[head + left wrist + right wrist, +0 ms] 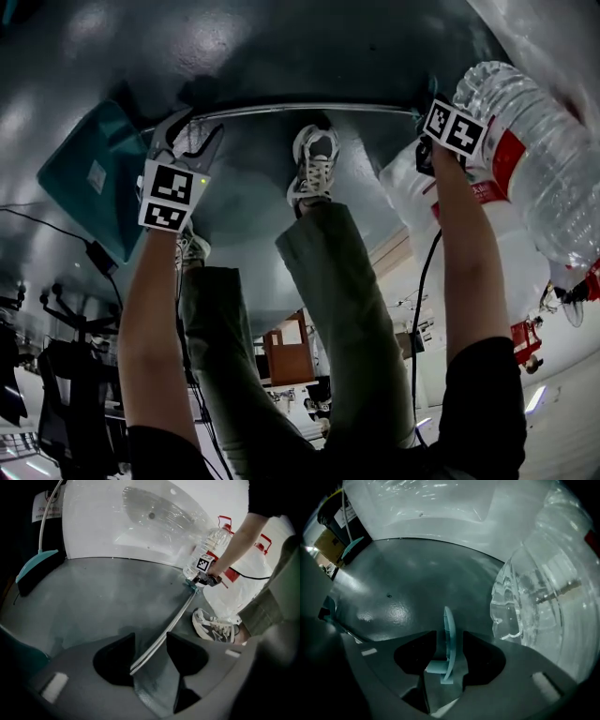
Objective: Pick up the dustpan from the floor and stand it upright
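The dark floor (234, 56) is the biggest thing here. Next come the big clear water bottles (534, 159), which stand just beside the right gripper (449, 651). The dustpan (89, 178) is low down by the floor, in front of the person's shoes (314, 164). No view shows for sure whether it touches the floor or hangs just above it.

Its teal pan lies out past the left gripper (151, 651), on the outer side. Its long thin metal handle (281, 111) runs sideways from one gripper to the other, about flat with the floor. So the long way of the dustpan goes left to right: the pan end points to the person's left, and the handle end points right, toward the bottles.

The right fingers (480, 658) are clenched on the small teal grip (449, 634) at the tip of the handle. The left fingers (115, 656) stand apart with the handle running between them — around it, not squeezing it.

This looks like the taking-hold step, just as the pick-up starts. The dustpan is not standing up yet. The next move likely calls for the left fingers to pinch the handle. Then the right end must go up high so the pan swings down under it — slowly, since the bottles are so close.
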Action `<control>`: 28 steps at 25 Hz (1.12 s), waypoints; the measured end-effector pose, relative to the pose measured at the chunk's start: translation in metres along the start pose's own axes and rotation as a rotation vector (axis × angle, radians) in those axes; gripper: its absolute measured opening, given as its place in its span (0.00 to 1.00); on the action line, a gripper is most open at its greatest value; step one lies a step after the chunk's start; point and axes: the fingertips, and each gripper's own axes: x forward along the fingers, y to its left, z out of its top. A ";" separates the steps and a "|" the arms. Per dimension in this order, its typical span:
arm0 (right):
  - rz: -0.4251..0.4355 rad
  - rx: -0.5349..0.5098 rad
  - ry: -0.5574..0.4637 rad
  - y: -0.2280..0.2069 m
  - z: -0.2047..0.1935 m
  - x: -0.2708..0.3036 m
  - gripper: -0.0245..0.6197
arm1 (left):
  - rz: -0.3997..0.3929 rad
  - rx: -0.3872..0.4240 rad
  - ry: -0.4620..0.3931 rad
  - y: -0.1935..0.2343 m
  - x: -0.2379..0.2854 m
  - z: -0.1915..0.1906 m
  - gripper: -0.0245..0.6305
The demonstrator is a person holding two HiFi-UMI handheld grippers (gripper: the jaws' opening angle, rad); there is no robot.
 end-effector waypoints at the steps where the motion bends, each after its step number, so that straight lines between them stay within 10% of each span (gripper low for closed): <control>1: 0.007 -0.006 0.011 -0.002 -0.002 0.003 0.30 | -0.004 0.001 -0.004 -0.002 0.002 0.002 0.39; 8: 0.006 -0.070 0.043 0.002 0.000 0.007 0.15 | -0.030 0.073 -0.035 -0.005 0.000 0.007 0.39; 16: -0.006 -0.078 -0.003 0.009 0.008 -0.024 0.14 | 0.000 -0.021 -0.048 -0.003 -0.014 0.006 0.39; 28: -0.060 -0.210 -0.229 0.072 0.104 -0.171 0.14 | 0.048 0.004 -0.180 0.012 -0.119 0.069 0.39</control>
